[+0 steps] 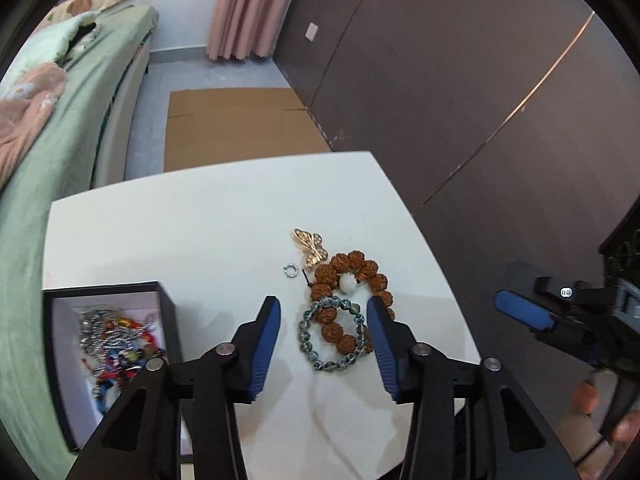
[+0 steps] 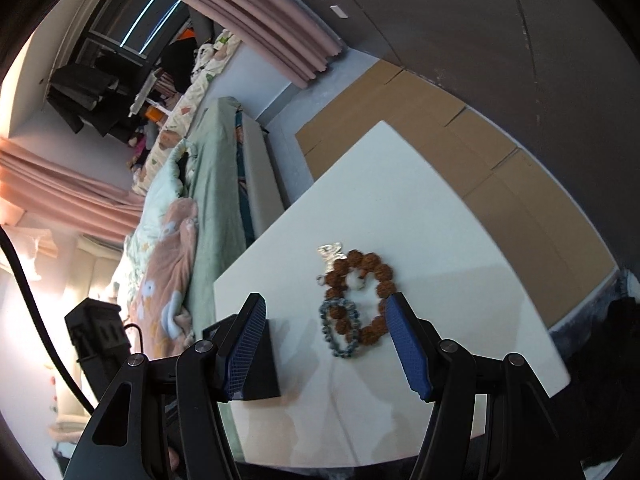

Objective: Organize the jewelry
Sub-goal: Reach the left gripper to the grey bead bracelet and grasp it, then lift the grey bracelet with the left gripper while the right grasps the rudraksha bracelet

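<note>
On the white table point(image 1: 200, 232) lie a brown rudraksha bead bracelet point(image 1: 352, 266), a grey-green bead bracelet point(image 1: 306, 336) overlapping it, a gold butterfly brooch point(image 1: 310, 245) and a small silver ring point(image 1: 291, 271). A black jewelry box point(image 1: 168, 308) at the left holds several colourful pieces point(image 1: 116, 340). My left gripper point(image 1: 324, 314) is open above the bracelets, empty. My right gripper point(image 2: 326, 314) is open and empty, hovering before the same bracelets point(image 2: 362, 280); it also shows at the right of the left wrist view point(image 1: 524, 312).
A bed with green cover point(image 1: 60, 152) runs along the table's left side. Flattened cardboard point(image 1: 236, 128) lies on the floor beyond the table. A dark wardrobe wall point(image 1: 460, 100) stands to the right. Pink curtains point(image 1: 244, 8) hang at the back.
</note>
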A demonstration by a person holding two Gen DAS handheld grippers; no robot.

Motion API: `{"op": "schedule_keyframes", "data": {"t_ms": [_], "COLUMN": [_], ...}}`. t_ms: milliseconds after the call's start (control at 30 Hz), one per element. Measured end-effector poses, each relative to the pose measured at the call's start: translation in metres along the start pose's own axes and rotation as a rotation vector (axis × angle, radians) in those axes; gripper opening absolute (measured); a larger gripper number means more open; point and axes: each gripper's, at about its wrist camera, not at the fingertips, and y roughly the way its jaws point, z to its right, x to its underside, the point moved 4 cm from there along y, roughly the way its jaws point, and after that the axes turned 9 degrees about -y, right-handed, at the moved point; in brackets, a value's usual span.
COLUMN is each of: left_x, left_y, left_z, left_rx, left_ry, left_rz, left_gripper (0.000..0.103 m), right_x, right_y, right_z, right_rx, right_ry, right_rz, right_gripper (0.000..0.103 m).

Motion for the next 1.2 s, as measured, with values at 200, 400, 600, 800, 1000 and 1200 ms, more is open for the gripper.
{"op": "schedule_keyframes", "data": {"t_ms": [200,400,600,800,1000,1200], "left_x": [0.01,0.022,0.026,0.034,0.036,0.031], "left_y": [0.031,0.046,0.056,0.066,0.071,0.069], "left_z": [-0.006,-0.009,-0.006,-0.008,0.004,-0.003], "left_rx": [-0.039,-0.07,-0.101,-0.167,-0.198,-0.184], "left_ry": [0.013,0.051,0.095,0.137,0.213,0.171], "left_rz": [-0.037,-0.061,-0.065,-0.087,-0.051,-0.022], "left_gripper": [0.03,0.027,0.027,0.027,0.027,0.01], "right_x": [0.0,0.004,0.002,0.002,0.001,0.006], "right_y": [0.001,0.018,0.028,0.037,0.048,0.065], "right_z": [0.01,0.015,0.016,0.024,0.03,0.032], "right_rx": [0.017,0.039,0.036,0.038,0.069,0.108], "right_ry": [0.001,0.001,-0.012,0.014,0.02,0.012], "right_rz": [-0.01,-0.06,-0.074,-0.083,-0.093,-0.127], "right_gripper": [0.063,0.063,0.063,0.063,0.063,0.063]}}
